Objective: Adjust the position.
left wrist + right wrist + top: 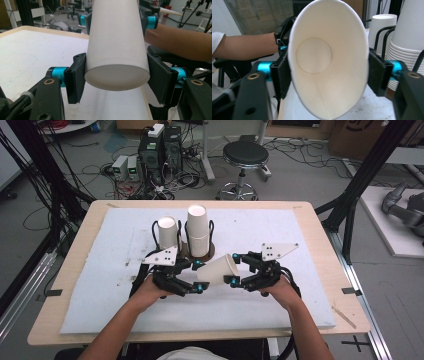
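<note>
Paper cup [218, 268] held sideways above counter [310, 285] between both tools. Left gripper [198, 276] jaws clamped on base end; right gripper [234, 269] jaws pinching rim end, mouth squeezed oval. Step apparently hand-to-hand transfer; next: release one side.

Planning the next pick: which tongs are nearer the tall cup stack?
Left. Left tongs sit just in front of the tall cup stack; right tongs sit farther off to its right.

Paper cup [218, 268] showing plain white, cream-white inside. Grippers' jaws showing black with turquoise knobs [57, 72]. Mat [300, 230] reading white, faintly speckled, possibly stained. Table edge [320, 220] showing pale wood. Cup holder [182, 232] looking black wire.
</note>
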`<state>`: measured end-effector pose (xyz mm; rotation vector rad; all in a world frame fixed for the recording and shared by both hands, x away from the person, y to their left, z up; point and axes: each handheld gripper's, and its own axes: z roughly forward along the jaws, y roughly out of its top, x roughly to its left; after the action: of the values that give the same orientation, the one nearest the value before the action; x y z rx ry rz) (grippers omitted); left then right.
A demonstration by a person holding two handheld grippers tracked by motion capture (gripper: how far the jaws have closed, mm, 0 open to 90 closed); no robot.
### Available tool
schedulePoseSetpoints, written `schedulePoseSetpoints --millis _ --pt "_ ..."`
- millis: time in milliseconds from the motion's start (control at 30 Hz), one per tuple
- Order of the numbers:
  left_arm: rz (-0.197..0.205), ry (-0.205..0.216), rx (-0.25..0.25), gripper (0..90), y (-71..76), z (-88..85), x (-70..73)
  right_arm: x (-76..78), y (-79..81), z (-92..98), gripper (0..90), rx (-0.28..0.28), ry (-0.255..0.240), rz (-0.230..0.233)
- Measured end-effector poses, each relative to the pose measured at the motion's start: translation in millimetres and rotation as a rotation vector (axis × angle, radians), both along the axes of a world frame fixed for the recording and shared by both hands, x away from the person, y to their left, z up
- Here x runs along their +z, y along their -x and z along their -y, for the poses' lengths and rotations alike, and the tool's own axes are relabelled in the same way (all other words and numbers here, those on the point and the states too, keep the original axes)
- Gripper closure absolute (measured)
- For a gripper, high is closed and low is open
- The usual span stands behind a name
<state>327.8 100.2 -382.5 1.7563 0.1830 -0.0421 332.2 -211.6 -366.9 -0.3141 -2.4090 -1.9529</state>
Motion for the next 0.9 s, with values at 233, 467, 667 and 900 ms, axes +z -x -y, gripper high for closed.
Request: schedulePoseSetpoints --millis 233,467,667,900 --pt "-0.023 -0.019 0.020 31.8 0.1 3.8 -2.6 2.3 1.0 1.4 42.0 0.024 0.003 0.000" --pt "0.005 -0.043 0.005 35.0 0.8 4.2 -3.5 6.2 1.8 0.6 42.3 0.020 0.024 0.014" --pt "0.021 -0.031 -0.006 36.2 1.7 4.9 -2.4 7.4 0.9 -2.6 27.0 -0.010 -0.031 -0.030" --pt "0.024 0.014 -0.011 36.2 2.2 2.2 0.4 5.6 2.6 -5.0 19.6 -0.031 -0.083 -0.045"
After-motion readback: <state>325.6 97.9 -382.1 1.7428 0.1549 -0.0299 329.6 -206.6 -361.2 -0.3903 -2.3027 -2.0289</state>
